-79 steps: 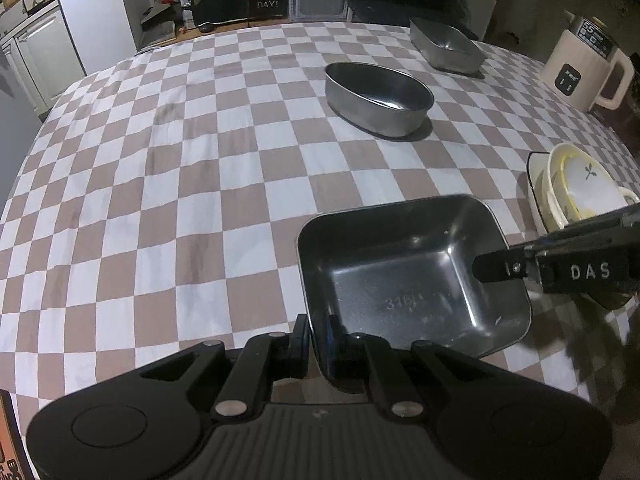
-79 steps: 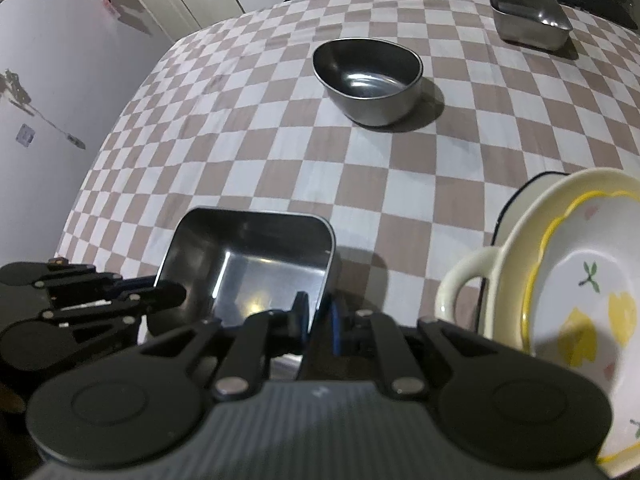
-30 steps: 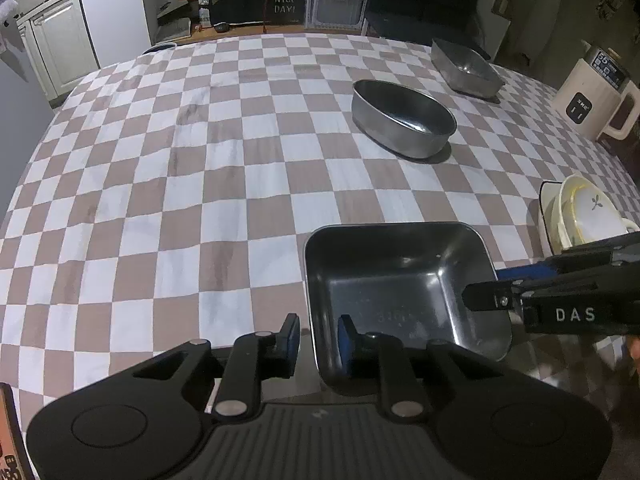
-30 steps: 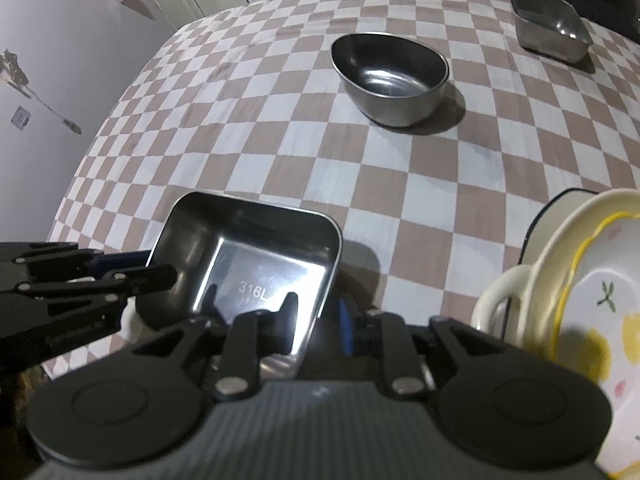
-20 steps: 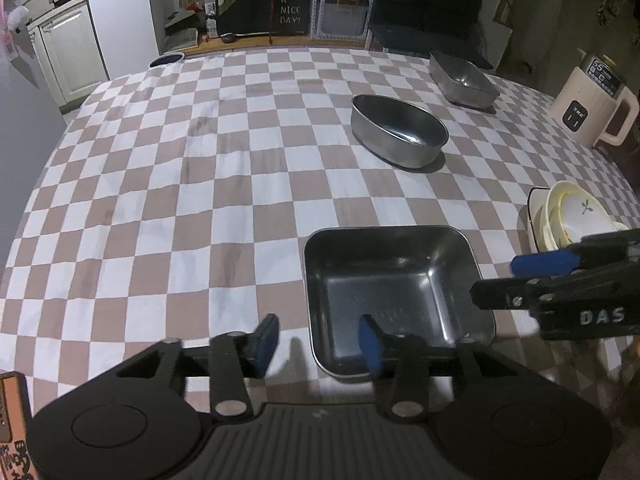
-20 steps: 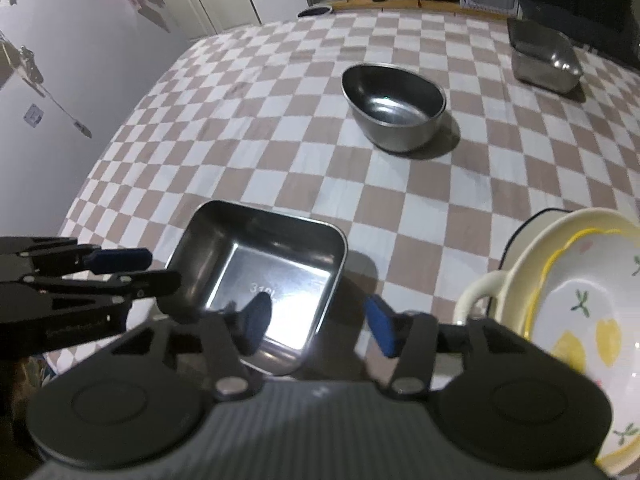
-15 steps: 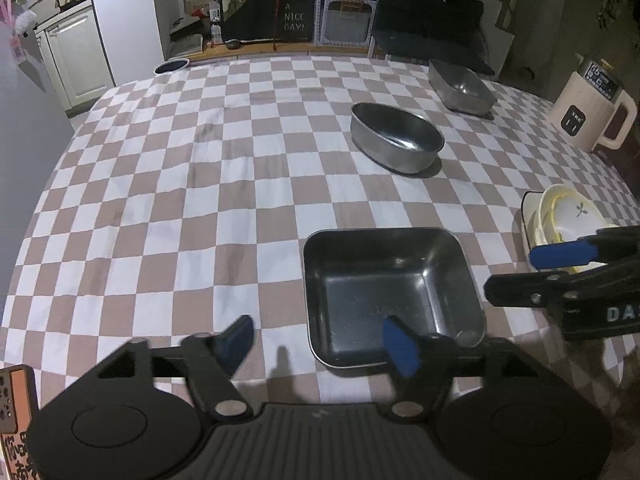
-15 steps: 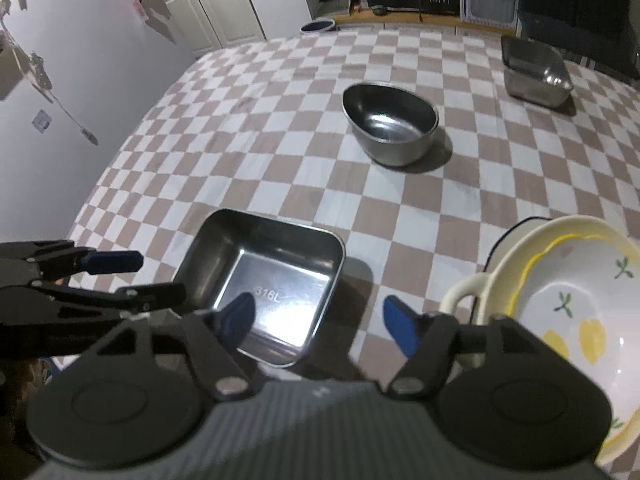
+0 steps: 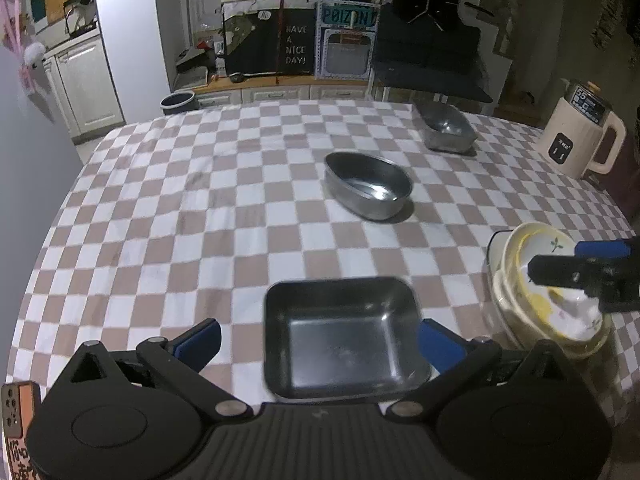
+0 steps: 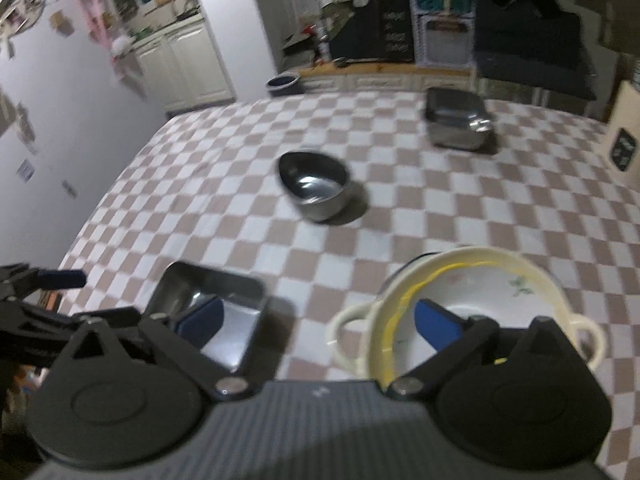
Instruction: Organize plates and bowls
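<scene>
Here, the left gripper [image 9: 318, 338] is hanging wide open over the near edge of the checkered tabletop [image 9: 168, 216], its jaws having just been spreading, with nothing clamped between the blue pads. The square steel tray [image 9: 342, 334] is sitting flat on the cloth below, between the two fingers and free of both. The right gripper [image 10: 318, 322] is likewise standing wide, jaws just parted and gripping nothing; one pad is showing over the tray's corner, the other over the cream handled bowl [image 10: 472, 292] that is lying to the tray's right with a yellow-rimmed flowered plate [image 10: 492, 280] nested inside. Farther out, an oval steel bowl [image 9: 368, 186] is resting mid-table, a second steel tray [image 9: 448, 130] is sitting near the far edge, and a cream kettle [image 9: 580, 128] is standing at the right.
</scene>
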The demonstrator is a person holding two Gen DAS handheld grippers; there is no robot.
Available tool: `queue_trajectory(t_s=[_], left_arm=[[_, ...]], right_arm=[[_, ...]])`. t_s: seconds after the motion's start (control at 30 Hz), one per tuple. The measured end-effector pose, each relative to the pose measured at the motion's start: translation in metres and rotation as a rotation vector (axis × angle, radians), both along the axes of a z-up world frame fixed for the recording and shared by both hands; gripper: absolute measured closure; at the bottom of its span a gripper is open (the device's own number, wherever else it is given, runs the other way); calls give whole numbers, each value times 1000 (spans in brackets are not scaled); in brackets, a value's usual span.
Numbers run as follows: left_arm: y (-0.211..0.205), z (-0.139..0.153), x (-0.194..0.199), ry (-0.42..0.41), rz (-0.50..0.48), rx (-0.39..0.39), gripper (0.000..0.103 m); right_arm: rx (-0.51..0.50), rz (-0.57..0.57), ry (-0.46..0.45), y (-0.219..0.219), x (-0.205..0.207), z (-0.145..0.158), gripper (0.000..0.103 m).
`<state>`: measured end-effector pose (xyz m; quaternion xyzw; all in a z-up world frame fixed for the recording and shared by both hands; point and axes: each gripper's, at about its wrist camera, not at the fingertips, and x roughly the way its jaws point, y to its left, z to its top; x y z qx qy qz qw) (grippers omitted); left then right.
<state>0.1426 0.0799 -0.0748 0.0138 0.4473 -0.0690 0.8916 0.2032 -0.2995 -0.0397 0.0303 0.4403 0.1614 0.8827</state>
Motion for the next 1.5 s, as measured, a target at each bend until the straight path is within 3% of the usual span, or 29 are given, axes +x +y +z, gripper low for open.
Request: queue_trajectory(t_s=[0.3,0.67,0.97,1.3,1.5], left_arm=[[-62,19,20,-68,-61,4,0],[-125,28,67,-136,-74,-65,0],[-149,11,127,-152,75,-224,0],[-170,-29,197,-76,240,-398,1],[-193,-44,246,-6,343,-434,7]], right_arm=[[50,-173,-37,-63,13,13,0],[150,-402,-53,-139,38,12,0],[150,-470,-151,-147,77,-3,0],[224,-587,-143,-161,112,-26,0],[294,-619,-143,-165,127,-31,0]])
